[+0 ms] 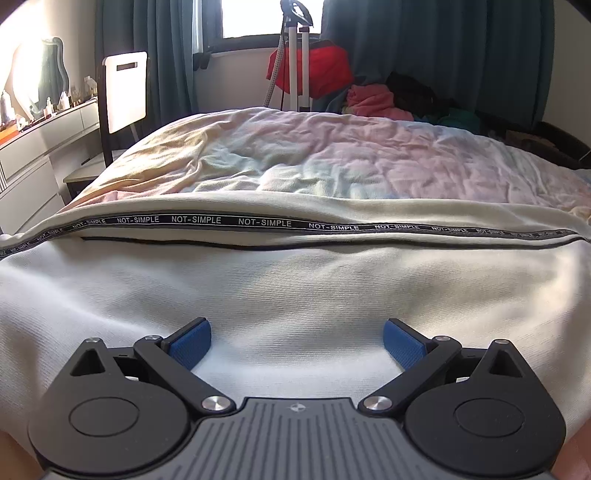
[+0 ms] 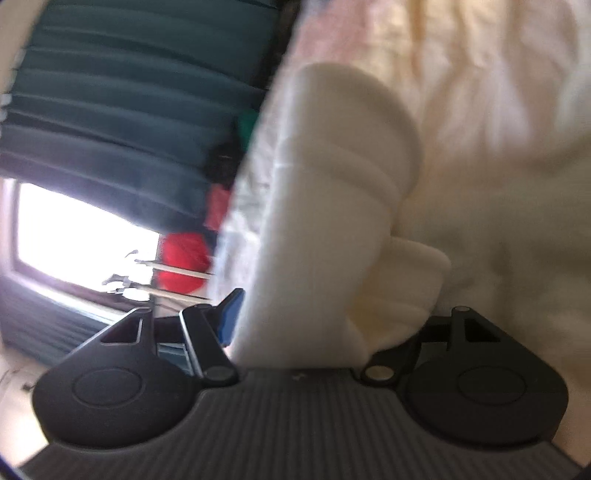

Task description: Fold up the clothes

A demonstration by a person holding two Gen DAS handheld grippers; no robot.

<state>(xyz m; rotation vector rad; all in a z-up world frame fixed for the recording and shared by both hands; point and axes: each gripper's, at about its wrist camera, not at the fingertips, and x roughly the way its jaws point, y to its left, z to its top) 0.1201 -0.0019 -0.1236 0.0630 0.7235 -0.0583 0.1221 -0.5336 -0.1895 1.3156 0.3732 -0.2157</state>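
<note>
the white garment [image 1: 295, 291] lies spread across the near part of the bed, over the rumpled pastel bedspread [image 1: 332, 151] that stretches away toward the far wall. a black tape [image 1: 266, 222] runs left to right across the garment, printed over and over with the words "not-simple" in white capitals; it is sharp in the middle and smears out toward both edges.

the left gripper [image 1: 297, 343] sits low over the near part of the garment with its blue pads [image 1: 192, 343] spread wide apart, bare cloth showing between them and nothing pinched.

the right wrist view is rolled on its side and blurred. there the right gripper [image 2: 314, 317] has a thick roll of the same white cloth [image 2: 332, 221] filling the gap between its fingers. only the left blue pad [image 2: 231, 314] shows, just beside the cloth's edge; the other is buried under the fabric, so whether the pads press on it cannot be told.

past the bed stand teal curtains [image 1: 443, 55] around a bright window [image 1: 258, 16], a white stand [image 1: 297, 66] with a red item [image 1: 325, 66] behind it, a heap of pink and dark clothes [image 1: 373, 99] at far right, and a white chair [image 1: 125, 92] by a long dresser [image 1: 44, 136] at left.
</note>
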